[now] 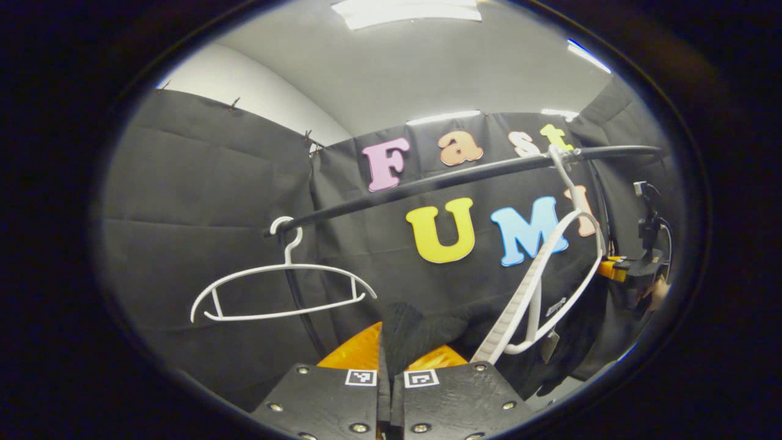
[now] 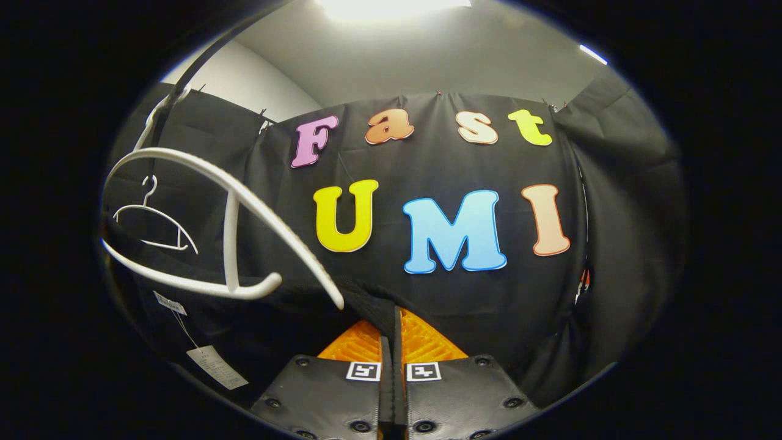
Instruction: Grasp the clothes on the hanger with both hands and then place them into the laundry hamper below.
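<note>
Both claws, left (image 1: 391,360) and right (image 2: 394,342), pinch the black garment (image 1: 421,333) between their closed fingers.

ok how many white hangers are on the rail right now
2. An empty hanger hangs near the rail's end; a tilted hanger hangs farther along, beside the dark garment. Others may be hidden.

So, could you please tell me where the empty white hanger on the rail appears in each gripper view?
Left gripper view: the empty white hanger hangs at centre-left, hooked near the end of the black rail.
Right gripper view: the same hanger appears small at the far left, seen through the loop of the nearer tilted hanger.
Shared landmark: the nearer tilted hanger, at the right of the left gripper view.
</note>
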{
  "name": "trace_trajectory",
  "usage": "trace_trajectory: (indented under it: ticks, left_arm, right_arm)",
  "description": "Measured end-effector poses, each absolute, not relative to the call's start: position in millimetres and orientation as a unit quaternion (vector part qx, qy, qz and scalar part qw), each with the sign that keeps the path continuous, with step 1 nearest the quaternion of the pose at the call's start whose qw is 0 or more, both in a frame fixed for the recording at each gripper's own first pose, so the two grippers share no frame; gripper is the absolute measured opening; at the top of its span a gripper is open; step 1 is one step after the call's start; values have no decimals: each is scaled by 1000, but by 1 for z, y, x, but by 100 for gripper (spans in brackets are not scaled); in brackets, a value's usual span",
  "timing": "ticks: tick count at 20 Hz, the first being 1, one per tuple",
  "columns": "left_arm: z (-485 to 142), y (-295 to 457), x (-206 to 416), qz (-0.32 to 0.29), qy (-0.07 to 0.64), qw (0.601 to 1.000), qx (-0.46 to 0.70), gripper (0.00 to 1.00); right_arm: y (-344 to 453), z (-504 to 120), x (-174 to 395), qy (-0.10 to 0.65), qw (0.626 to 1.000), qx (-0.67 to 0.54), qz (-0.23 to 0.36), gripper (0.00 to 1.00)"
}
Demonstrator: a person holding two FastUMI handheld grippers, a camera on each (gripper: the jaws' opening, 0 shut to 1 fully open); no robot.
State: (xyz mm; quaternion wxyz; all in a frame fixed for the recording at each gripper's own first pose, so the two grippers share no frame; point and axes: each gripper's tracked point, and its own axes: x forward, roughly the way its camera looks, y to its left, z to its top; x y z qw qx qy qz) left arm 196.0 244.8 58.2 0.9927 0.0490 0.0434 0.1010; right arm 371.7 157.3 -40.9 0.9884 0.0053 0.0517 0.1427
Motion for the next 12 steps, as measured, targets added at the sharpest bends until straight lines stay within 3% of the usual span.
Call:
trace_trajectory:
  ticks: [12]
  left_arm:
    - [-19,218,161,81,107,990,40,1]
  right_arm:
    - [151,-88,306,102,985,-7,142,1]
